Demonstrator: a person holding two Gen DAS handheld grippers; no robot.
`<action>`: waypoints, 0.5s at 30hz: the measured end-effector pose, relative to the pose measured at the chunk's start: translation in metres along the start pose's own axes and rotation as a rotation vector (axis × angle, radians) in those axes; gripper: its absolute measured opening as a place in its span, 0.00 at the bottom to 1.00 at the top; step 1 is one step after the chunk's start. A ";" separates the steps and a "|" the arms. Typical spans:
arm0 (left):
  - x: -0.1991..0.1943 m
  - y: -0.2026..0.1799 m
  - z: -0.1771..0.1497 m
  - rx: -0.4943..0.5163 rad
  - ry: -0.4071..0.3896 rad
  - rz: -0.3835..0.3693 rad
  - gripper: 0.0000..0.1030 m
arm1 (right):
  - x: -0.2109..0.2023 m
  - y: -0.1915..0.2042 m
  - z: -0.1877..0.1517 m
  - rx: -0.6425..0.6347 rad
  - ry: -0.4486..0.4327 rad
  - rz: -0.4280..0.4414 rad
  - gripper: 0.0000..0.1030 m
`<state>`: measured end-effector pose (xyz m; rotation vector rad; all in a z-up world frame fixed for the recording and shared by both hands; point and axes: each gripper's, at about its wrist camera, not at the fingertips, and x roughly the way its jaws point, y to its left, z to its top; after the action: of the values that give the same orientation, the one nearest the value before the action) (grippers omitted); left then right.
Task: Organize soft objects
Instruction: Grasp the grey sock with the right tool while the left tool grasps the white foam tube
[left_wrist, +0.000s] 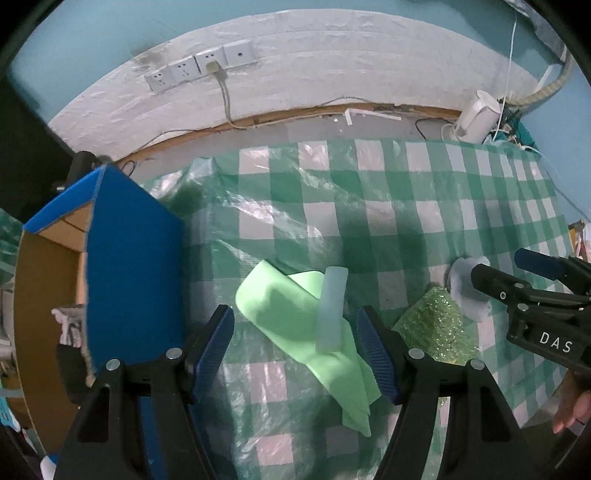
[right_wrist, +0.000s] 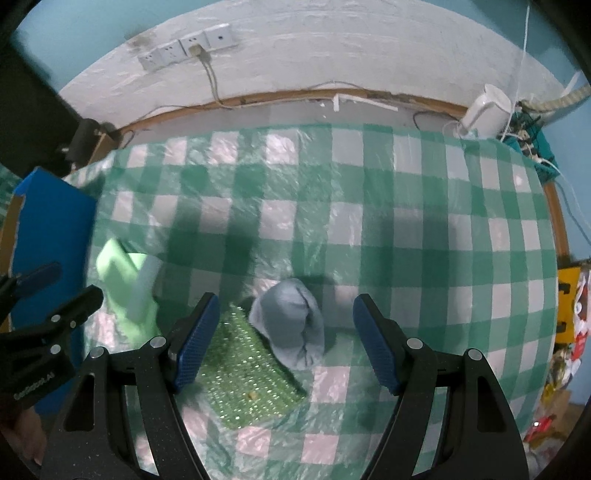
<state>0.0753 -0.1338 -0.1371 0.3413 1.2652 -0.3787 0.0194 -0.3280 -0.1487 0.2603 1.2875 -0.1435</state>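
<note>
Hand-held gripper on the left (left_wrist: 295, 350) hung wide open and empty over the table (left_wrist: 424, 192), pointing steeply down, its blue pads straddling the green cloth (left_wrist: 280, 310) without touching it. At about 9 o'clock from it stood an open blue box (left_wrist: 129, 258), probably the bin for the soft things, with something grey already inside. The cloth lay crumpled, its long axis running from 11 to 5 o'clock, and a pale foam strip (left_wrist: 330, 310) rested on top of it, long axis near 12 to 6, leaning slightly toward 1. That pairing probably explained the stance: jaws set across the strip's width for a pinch.

At 3 o'clock from the cloth lay a glittery green sponge (right_wrist: 243, 373), its length running 11 to 5, with a rolled blue sock (right_wrist: 291, 325) touching its upper corner. The right hand-held gripper (right_wrist: 282, 343) hovered equally open, holding nothing, the sock between its pads with its long axis roughly 12 to 6.
</note>
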 end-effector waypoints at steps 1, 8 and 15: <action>0.003 -0.002 0.001 0.005 0.007 0.001 0.68 | 0.004 -0.002 0.000 0.006 0.006 -0.004 0.73; 0.026 -0.008 0.003 0.010 0.064 -0.003 0.68 | 0.027 -0.008 -0.001 -0.003 0.042 -0.013 0.73; 0.036 -0.015 0.003 0.024 0.088 -0.015 0.68 | 0.043 -0.002 -0.002 -0.046 0.074 -0.012 0.60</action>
<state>0.0806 -0.1516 -0.1712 0.3725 1.3506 -0.3959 0.0291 -0.3278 -0.1909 0.2201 1.3640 -0.1149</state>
